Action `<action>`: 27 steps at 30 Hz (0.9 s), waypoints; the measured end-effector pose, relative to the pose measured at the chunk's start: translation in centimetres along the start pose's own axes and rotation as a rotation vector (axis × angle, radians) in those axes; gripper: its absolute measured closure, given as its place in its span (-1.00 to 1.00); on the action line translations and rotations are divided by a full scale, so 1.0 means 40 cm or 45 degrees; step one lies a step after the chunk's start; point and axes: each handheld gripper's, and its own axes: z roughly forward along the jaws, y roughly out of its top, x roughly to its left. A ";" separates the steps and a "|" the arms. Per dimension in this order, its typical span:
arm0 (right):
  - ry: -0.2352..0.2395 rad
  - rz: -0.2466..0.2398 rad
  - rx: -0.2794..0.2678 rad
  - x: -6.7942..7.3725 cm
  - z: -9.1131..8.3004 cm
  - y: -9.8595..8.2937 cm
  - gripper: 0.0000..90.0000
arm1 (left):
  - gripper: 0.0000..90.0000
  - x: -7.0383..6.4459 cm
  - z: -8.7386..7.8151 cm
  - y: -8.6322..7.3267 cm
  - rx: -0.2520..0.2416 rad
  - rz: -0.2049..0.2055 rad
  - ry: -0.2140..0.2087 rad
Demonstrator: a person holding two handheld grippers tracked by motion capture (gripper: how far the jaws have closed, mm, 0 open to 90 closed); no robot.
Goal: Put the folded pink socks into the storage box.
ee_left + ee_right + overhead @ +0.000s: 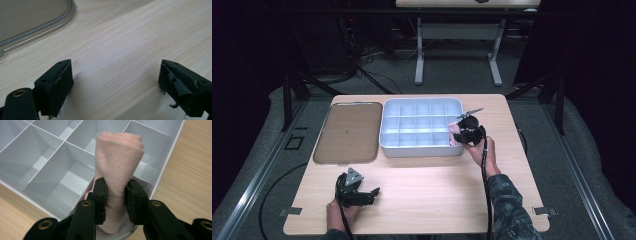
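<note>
The right hand-held gripper [115, 195] pinches a rolled pink cloth [119, 160] between its jaws, clamped around the cloth's narrow lower part while the wider folded end stands up ahead of the jaws. It hangs over the near right corner of the white divided tray [170, 157], so the step in hand looks like putting the cloth into one of the tray's compartments. The cloth's lower end already dips toward the corner cell directly beneath the gripper, though from where I stand I cannot say whether it touches the bottom.

In the high view that gripper [460, 132] sits at the tray's [421, 150] right edge, with the cloth [454, 134] just showing beside it. The next move, I would judge, calls for lowering the cloth straight down so the roll clears the thin dividers on the gripper's left and far side, then easing the jaws apart without dragging the cloth back out. The dividers and the tray's outer wall, close on the gripper's right, are what could snag it.

The left hand-held gripper [115, 82] rests low over bare tabletop [125, 45], jaws spread wide and empty. Ahead of it and to its left lies a flat brown tray [50, 23], well apart from the work. In the high view this gripper [372, 192] sits near the front edge of the tabletop [437, 200].
</note>
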 end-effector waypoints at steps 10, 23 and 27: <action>0.011 -0.015 -0.076 0.016 -0.029 0.018 0.13 | -0.72 0.000 0.000 0.000 -0.002 0.000 -0.003; 0.044 0.007 -0.019 0.015 -0.027 0.005 0.71 | -0.72 0.000 0.000 0.000 -0.002 0.002 -0.002; 0.051 0.012 -0.008 0.016 -0.024 0.000 0.72 | -0.72 0.000 0.000 0.000 -0.002 0.002 -0.002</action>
